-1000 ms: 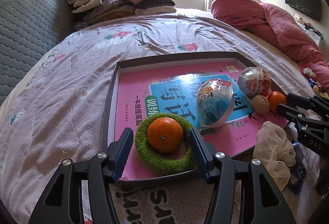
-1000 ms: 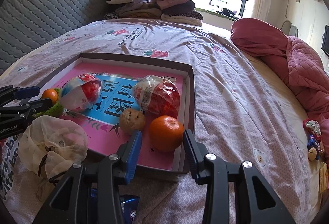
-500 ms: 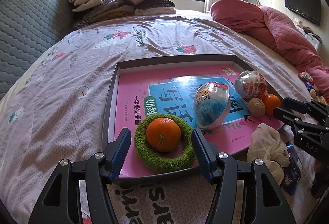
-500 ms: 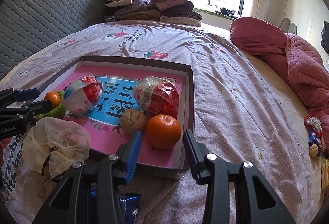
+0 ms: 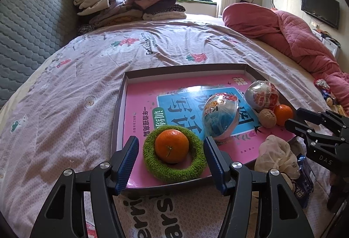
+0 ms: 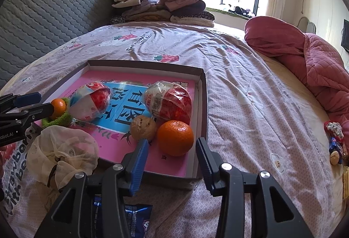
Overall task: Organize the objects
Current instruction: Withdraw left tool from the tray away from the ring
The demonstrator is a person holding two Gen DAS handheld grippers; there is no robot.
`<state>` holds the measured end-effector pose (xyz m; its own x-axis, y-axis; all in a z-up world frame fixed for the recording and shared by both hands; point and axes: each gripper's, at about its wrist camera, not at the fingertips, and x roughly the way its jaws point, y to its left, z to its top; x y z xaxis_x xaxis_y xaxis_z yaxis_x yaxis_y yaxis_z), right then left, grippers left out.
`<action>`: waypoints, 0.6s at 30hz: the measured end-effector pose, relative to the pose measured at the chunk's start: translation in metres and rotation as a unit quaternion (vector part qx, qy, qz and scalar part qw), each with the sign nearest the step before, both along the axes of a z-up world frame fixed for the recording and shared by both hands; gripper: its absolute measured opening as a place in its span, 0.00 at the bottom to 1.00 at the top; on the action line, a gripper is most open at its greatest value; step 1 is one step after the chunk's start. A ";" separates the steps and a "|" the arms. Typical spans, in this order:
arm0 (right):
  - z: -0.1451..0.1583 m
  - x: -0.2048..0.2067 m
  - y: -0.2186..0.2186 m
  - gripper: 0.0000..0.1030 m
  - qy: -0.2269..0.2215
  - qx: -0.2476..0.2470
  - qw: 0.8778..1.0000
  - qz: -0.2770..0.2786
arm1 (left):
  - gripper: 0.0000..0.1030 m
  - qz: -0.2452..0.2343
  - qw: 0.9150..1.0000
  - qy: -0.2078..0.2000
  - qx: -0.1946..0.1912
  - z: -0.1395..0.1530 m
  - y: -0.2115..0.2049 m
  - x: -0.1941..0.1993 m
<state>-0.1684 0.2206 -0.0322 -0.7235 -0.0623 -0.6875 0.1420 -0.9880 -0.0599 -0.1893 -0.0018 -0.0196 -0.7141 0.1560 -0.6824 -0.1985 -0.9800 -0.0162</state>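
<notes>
A shallow box tray point(image 5: 119, 98) point(image 6: 201, 89) with a pink book cover inside lies on the bed. In it a tangerine point(image 5: 171, 145) sits in a green fuzzy ring point(image 5: 157, 167). My left gripper point(image 5: 171, 160) is open and empty, jaws either side of the ring, just short of it. A second tangerine point(image 6: 175, 138), a walnut point(image 6: 142, 128) and two wrapped egg toys point(image 6: 169, 102) point(image 6: 90, 101) lie in the tray. My right gripper point(image 6: 172, 159) is open and empty, just in front of that tangerine.
A cream mesh bag point(image 6: 63, 154) and a blue snack packet point(image 6: 135, 218) lie in front of the tray. Folded clothes point(image 5: 126, 5) are stacked at the bed's far end. A pink quilt point(image 6: 314, 63) lies at the right, small items point(image 6: 334, 142) by the edge.
Both grippers have drawn back a little from the tray, still open. The tangerines, the ring and the other objects have stayed in place.
</notes>
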 end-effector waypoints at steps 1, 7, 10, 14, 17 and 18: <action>0.000 0.000 0.000 0.45 0.000 -0.002 1.000 0.000 | 0.61 0.000 1.000 0.001 0.001 0.001 0.000 0.000; 0.002 0.000 0.001 0.47 0.002 -0.007 1.000 0.000 | 0.61 0.003 1.000 0.005 0.002 0.005 -0.001 0.002; 0.002 0.001 0.002 0.48 0.002 -0.007 1.000 -0.001 | 0.62 0.005 1.000 0.005 0.001 0.005 -0.001 0.002; 0.003 0.001 0.001 0.49 0.003 -0.007 1.000 -0.001 | 0.62 0.010 1.000 0.006 0.009 0.007 -0.003 0.002; 0.004 0.001 0.001 0.52 0.005 -0.008 1.000 -0.001 | 0.68 0.010 1.000 0.004 0.017 0.008 -0.006 0.002; 0.004 0.001 0.001 0.53 0.006 -0.007 1.000 -0.003 | 0.69 0.010 1.000 0.003 0.018 0.008 -0.006 0.002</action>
